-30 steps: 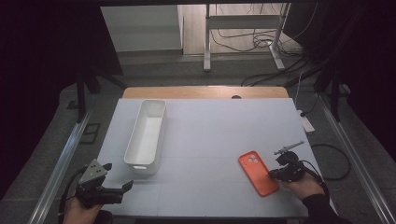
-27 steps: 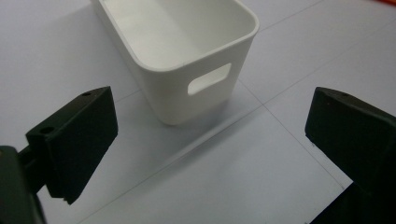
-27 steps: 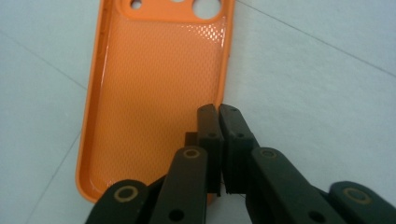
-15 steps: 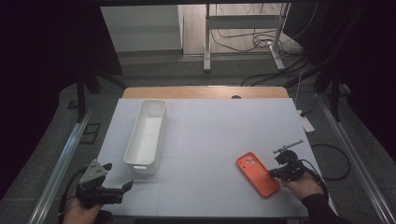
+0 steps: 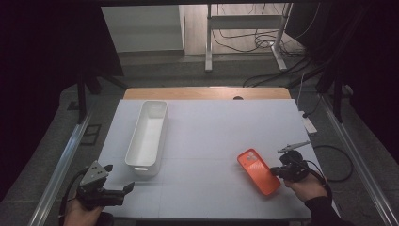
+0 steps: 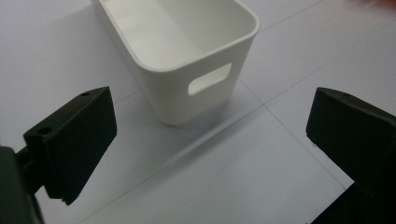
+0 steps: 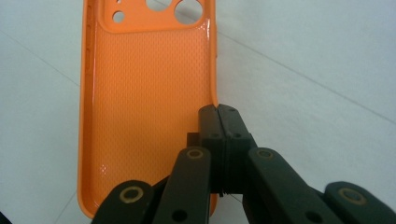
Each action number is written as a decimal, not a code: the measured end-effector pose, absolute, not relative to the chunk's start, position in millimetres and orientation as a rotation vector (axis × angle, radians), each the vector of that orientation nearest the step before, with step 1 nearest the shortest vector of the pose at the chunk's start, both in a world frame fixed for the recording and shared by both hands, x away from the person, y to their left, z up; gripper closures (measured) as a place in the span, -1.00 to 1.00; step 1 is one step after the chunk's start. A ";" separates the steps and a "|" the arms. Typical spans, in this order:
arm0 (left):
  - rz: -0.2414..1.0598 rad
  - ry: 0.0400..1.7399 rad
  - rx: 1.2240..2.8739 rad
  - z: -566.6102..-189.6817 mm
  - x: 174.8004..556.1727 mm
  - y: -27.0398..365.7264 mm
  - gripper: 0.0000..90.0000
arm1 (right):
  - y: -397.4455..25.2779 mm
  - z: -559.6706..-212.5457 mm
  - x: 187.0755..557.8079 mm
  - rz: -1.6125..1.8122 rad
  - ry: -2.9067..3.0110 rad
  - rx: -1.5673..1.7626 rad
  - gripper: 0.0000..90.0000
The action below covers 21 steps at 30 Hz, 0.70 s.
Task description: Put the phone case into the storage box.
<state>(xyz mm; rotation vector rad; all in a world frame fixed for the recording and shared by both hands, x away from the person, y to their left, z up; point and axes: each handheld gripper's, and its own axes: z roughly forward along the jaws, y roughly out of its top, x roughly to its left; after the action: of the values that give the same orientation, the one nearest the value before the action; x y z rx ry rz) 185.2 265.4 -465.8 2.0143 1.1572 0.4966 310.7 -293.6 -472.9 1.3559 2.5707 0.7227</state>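
Note:
An orange phone case (image 5: 258, 170) lies inner side up at the right front of the white table (image 5: 211, 132). My right gripper (image 5: 278, 172) is shut on it; in the right gripper view the closed jaws pinch the case's (image 7: 140, 93) right rim at the gripper (image 7: 218, 112) tips. A long white bin (image 5: 147, 134) stands empty at the left. My left gripper (image 5: 120, 178) is open near the front left corner, its jaws wide apart and pointing at the bin's (image 6: 163, 93) handled end, with nothing between the gripper's (image 6: 212, 126) jaws.
Beyond the table's far edge a wooden strip (image 5: 207, 92) shows, then a floor with cables (image 5: 263, 42) and a metal stand (image 5: 244, 28). Metal rails (image 5: 61, 174) run along both sides of the table.
The right gripper and the orange case have shifted very slightly away from me. The left gripper and the bin have not moved.

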 end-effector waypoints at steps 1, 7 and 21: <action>0.500 1.155 2.018 -465.7 185.1 265.1 -0.96 | -293.0 -470.9 309.8 0.746 2.567 1.340 0.99; 0.501 1.144 2.022 -465.6 184.6 264.7 -0.96 | -292.1 -467.1 308.4 0.779 2.549 1.323 0.99; 0.485 1.117 2.048 -465.7 185.4 262.9 -0.95 | -292.8 -454.0 304.7 0.891 2.485 1.306 0.99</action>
<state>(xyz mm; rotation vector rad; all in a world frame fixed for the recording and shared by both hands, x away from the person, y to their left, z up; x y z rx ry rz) 185.4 262.9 -465.7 2.0476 1.1170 0.4849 304.7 -292.8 -454.0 1.3064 2.4846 0.8906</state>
